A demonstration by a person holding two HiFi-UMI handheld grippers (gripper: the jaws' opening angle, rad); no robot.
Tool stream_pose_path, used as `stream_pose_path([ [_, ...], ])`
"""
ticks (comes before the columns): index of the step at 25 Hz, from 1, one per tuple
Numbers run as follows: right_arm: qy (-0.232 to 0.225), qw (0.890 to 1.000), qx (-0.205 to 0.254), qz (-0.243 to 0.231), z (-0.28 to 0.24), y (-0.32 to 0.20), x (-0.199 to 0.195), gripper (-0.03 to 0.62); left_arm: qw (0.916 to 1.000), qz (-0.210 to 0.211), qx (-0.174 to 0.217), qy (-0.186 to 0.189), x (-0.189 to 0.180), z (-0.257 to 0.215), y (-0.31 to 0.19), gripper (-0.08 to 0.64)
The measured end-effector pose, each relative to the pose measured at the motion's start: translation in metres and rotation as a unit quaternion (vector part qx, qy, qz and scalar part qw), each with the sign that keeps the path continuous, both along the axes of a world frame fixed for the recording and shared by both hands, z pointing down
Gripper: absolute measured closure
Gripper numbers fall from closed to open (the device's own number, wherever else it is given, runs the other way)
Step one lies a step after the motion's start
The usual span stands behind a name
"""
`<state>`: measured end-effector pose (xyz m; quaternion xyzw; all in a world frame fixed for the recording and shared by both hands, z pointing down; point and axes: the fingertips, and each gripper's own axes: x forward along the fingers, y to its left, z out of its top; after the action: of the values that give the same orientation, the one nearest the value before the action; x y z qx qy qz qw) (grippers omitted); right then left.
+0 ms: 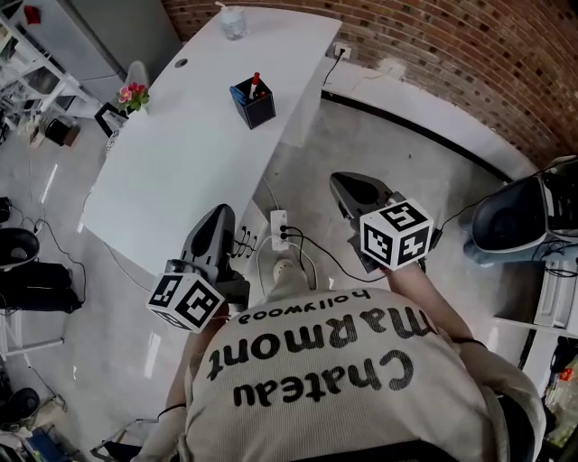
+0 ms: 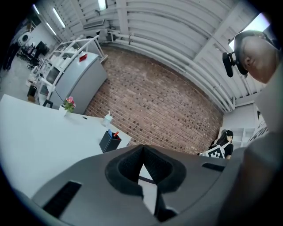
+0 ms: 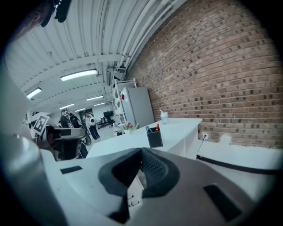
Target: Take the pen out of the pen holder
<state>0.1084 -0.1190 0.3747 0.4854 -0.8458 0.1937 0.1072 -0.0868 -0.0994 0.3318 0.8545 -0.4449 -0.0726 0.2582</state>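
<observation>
A dark blue pen holder (image 1: 254,105) stands near the far end of the white table (image 1: 172,171), with a red-capped pen (image 1: 256,83) sticking up out of it. Both grippers hang short of the table's near edge, well away from the holder. My left gripper (image 1: 217,215) points toward the table, its jaws shut on nothing. My right gripper (image 1: 357,182) hovers over the floor to the right, also shut and empty. The left gripper view shows the holder (image 2: 109,142) beyond the jaw tips (image 2: 142,149). In the right gripper view the holder (image 3: 154,139) lies ahead of the tips (image 3: 142,152).
A plastic cup with a straw (image 1: 233,22) stands at the table's far end, and a small flower vase (image 1: 132,97) at its left edge. A power strip with cables (image 1: 279,230) lies on the floor between the grippers. An office chair (image 1: 524,215) sits right, before a brick wall (image 1: 433,45).
</observation>
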Motion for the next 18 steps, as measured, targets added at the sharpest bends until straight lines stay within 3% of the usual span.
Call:
stream_pose_path([
  [11,-0.013,1.0,0.011,-0.008,-0.012,-0.088,-0.043,0.589,0.9998,0.014,0.015,0.002,-0.027,-0.016,-0.103,0.56],
  [15,-0.026,0.999,0.031,0.014,-0.02,-0.118,-0.048,0.589,0.9996,0.02,0.021,0.004,-0.039,-0.014,-0.13,0.558],
  [18,-0.04,0.999,0.017,0.03,-0.009,-0.133,-0.048,0.589,0.9996,0.016,0.019,0.011,-0.046,-0.007,-0.143,0.56],
])
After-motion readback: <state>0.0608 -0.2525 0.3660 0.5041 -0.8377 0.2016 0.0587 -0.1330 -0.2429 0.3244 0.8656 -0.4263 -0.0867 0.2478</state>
